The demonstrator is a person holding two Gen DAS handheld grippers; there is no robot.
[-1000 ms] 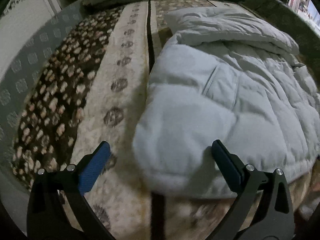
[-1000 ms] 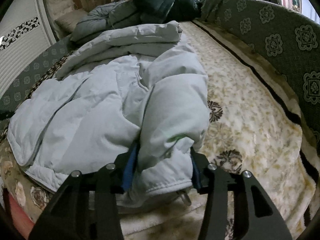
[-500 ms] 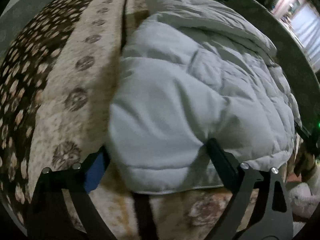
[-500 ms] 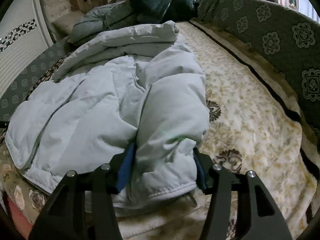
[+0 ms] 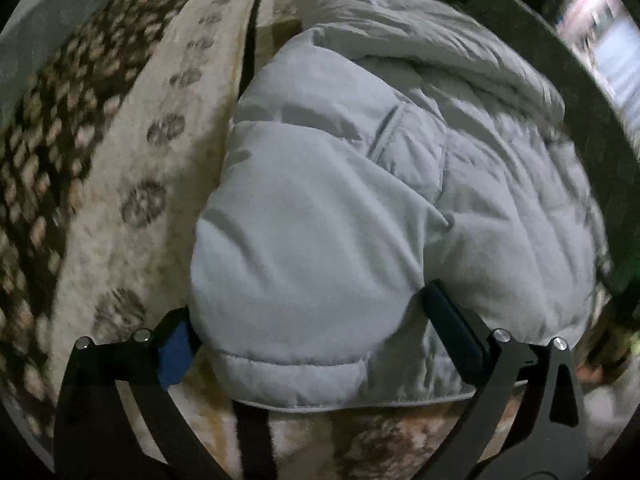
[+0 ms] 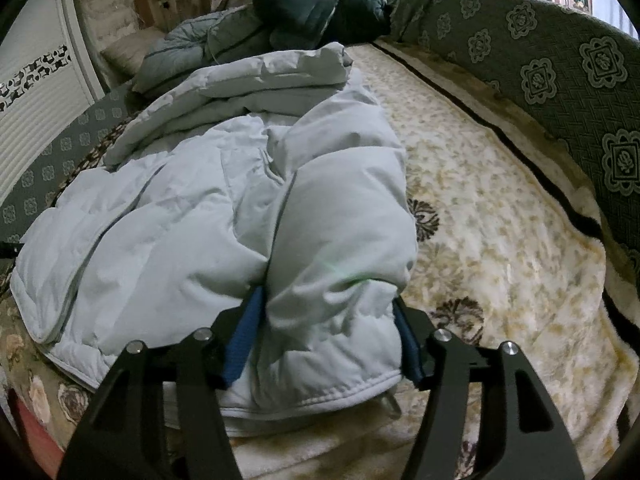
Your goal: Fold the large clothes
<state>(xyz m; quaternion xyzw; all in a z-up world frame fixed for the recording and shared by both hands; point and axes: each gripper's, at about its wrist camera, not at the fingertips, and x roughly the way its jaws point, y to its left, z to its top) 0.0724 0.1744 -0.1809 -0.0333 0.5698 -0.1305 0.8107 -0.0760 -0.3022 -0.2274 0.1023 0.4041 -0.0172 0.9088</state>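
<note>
Pale grey puffer jacket (image 5: 360, 184) lies on floral blanket (image 6: 500, 240) of bed. No readable label or writing on it. Left gripper (image 5: 308, 332) jaws pinch one hem corner; right gripper (image 6: 328, 340) jaws pinch other corner. Dark jackets (image 6: 312, 12) heaped behind.

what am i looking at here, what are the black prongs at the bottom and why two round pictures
No robot here: a person holds a two-finger gripper in each hand, and each gripper carries a fisheye camera looking along its fingers, hence two round pictures. One shows the left gripper, the other the right gripper. Both look at the same pale blue puffer jacket lying on a patterned blanket on a bed, with darker jackets piled at the far end. Each gripper's fingers sit either side of a puffy fold near the jacket's hem, the right ones pressed in tightly; the left picture is blurred.
</note>
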